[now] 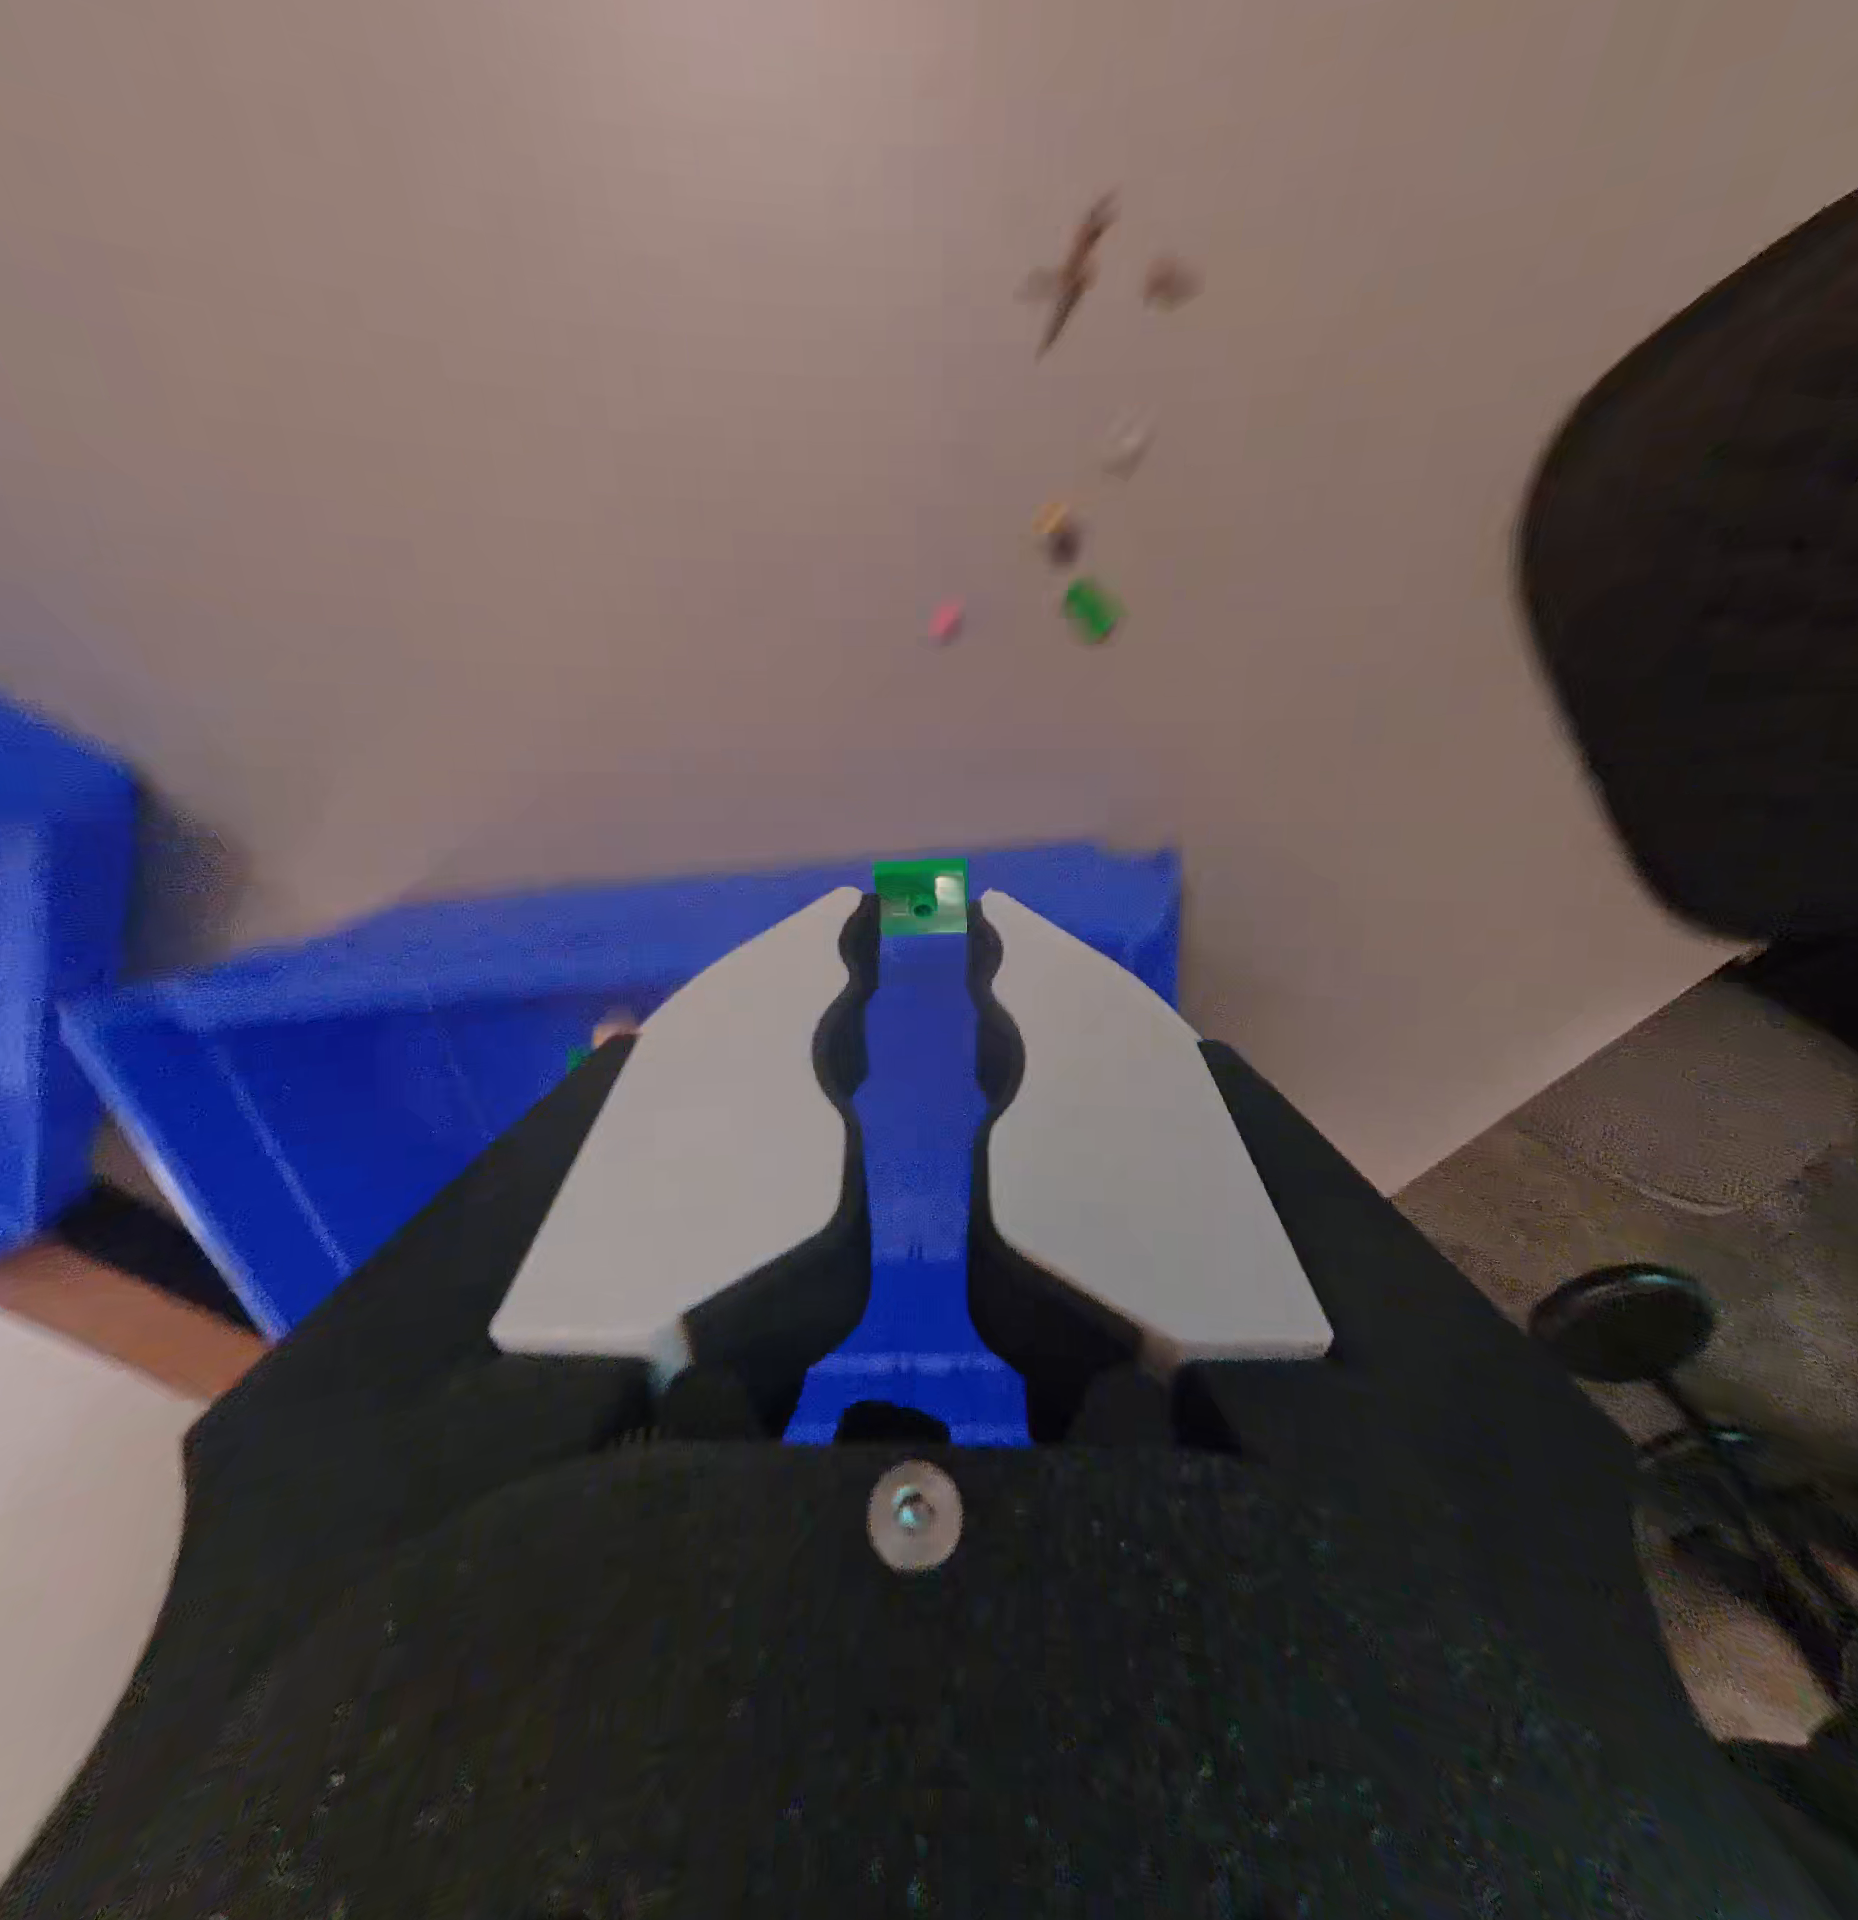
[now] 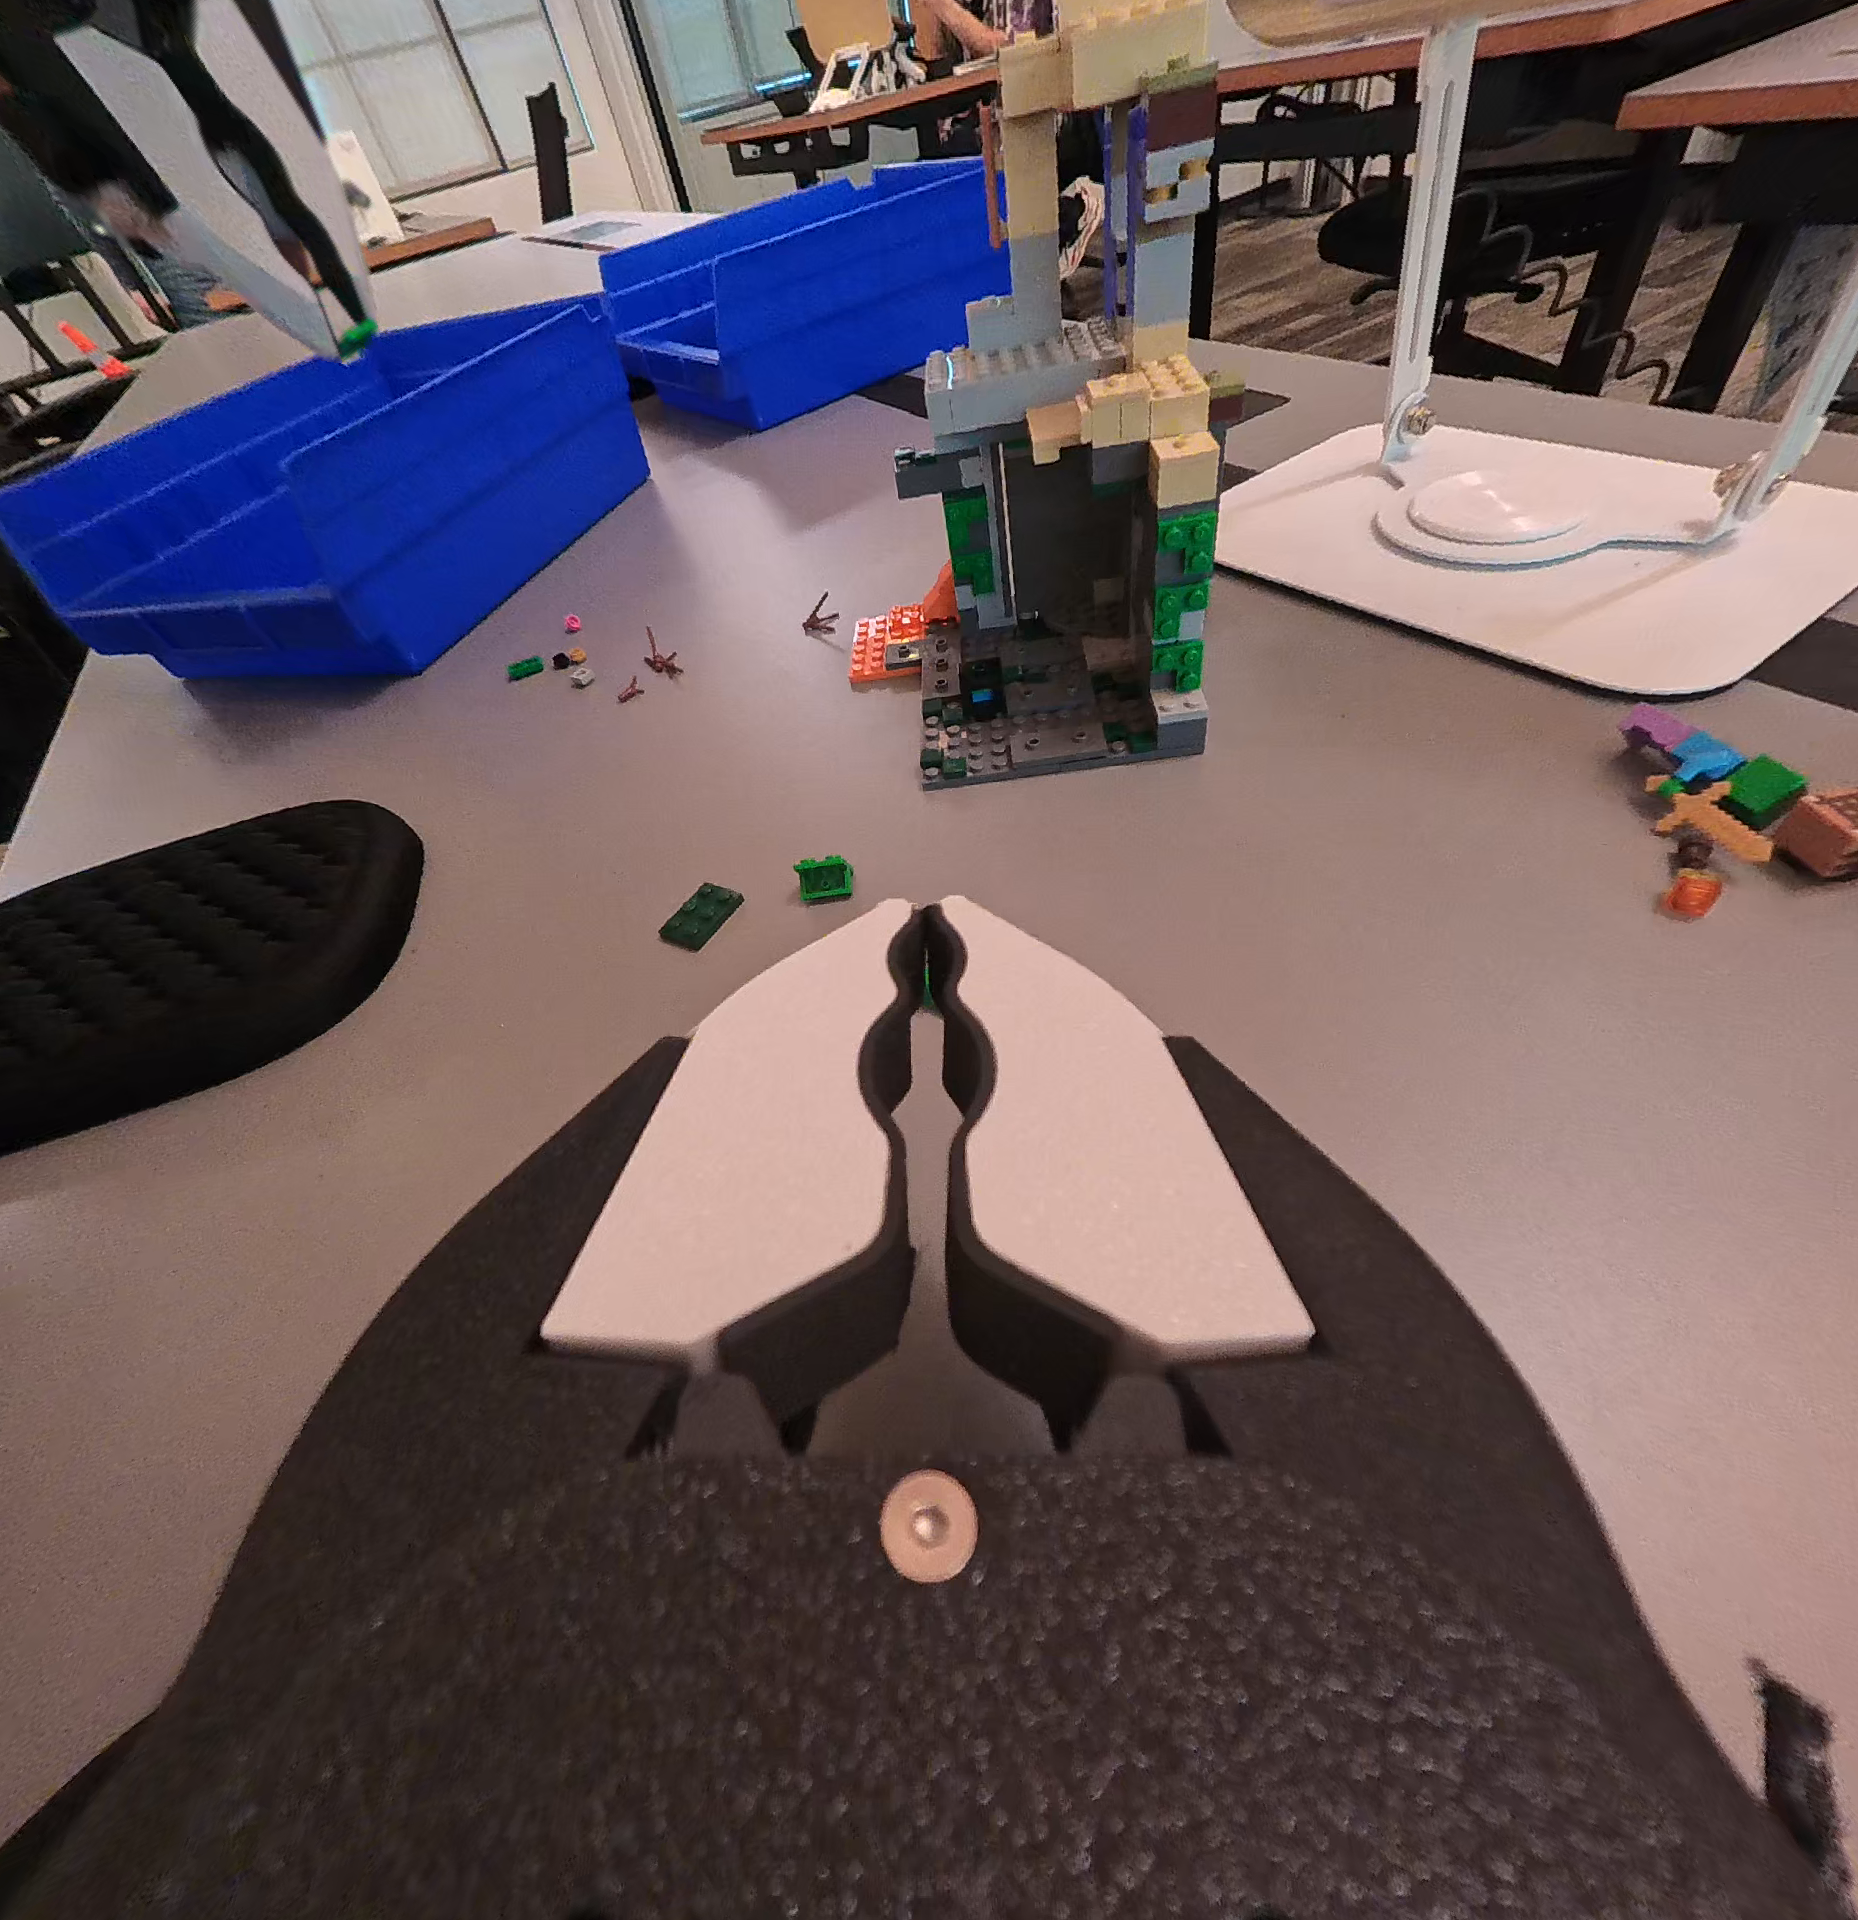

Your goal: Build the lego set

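My left gripper (image 1: pixel 920 896) is shut on a small green Lego piece (image 1: pixel 920 899) at its fingertips, held above a blue bin (image 1: pixel 437 1049). It also shows in the right wrist view (image 2: pixel 351 338), high over the near blue bin (image 2: pixel 333 520). My right gripper (image 2: pixel 925 910) is shut, low over the grey table (image 2: pixel 1424 1039). A green sliver (image 2: pixel 927 985) shows in the gap between its fingers; I cannot tell whether it is held. The tall Lego build (image 2: pixel 1070 540) stands ahead. A green brick (image 2: pixel 823 878) and a dark green plate (image 2: pixel 701 914) lie just beyond the right fingertips.
A second blue bin (image 2: pixel 800 301) stands behind. Small loose pieces (image 2: pixel 592 660) lie left of the build, more pieces (image 2: pixel 1756 800) at the right. A white stand base (image 2: pixel 1548 582) is at back right. A black padded chair part (image 2: pixel 177 956) overlaps the table's left edge. The left gripper's tips are roughly 40 cm from the right gripper's. My left tips are about 30 cm from the green brick (image 2: pixel 823 878), my right tips only 12 cm. It is some 12 cm from my right tips to the dark green plate (image 2: pixel 701 914).
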`<state>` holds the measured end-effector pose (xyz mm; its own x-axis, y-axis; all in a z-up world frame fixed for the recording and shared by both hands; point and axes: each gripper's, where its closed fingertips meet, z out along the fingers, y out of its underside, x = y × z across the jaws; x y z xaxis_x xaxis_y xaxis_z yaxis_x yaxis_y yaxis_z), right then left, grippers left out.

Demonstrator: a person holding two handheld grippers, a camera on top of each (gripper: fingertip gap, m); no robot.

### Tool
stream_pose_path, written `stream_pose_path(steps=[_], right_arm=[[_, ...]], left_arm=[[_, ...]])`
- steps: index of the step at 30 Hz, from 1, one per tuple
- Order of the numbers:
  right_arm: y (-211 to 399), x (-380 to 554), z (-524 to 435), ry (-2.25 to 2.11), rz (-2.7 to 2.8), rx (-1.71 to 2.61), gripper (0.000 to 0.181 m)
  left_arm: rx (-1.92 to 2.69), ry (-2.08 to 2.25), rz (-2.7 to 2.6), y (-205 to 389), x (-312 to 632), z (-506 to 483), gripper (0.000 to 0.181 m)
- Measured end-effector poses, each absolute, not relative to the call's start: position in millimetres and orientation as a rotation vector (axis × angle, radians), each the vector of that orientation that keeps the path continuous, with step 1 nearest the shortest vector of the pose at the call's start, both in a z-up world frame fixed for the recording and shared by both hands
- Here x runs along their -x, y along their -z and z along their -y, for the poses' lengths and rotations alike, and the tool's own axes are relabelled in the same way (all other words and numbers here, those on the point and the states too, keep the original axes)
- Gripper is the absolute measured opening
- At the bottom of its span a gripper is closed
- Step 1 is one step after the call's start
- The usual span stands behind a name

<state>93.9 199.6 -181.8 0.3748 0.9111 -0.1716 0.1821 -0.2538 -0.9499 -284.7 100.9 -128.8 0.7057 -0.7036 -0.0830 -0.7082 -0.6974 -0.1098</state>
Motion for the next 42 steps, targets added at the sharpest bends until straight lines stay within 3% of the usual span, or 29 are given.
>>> stream_pose_path(steps=[7,14,32,42], right_arm=[[180.2,-100.9,-207.0,-0.937,0.946,1.688,0.000],[180.8,-102.4,-208.4,-0.939,0.939,1.692,0.000],[184.1,-100.2,-206.1,-0.937,0.959,1.696,0.000],[183.2,-99.6,-205.0,-0.936,0.960,1.692,0.000]], left_arm=[[2.554,0.128,-1.620,183.4,125.8,-142.0,0.015],[2.474,0.237,-1.858,232.9,44.9,-159.8,0.015],[2.405,0.275,-1.848,233.7,38.2,-155.3,0.021],[2.220,0.349,-1.476,174.8,46.6,-158.4,0.000]])
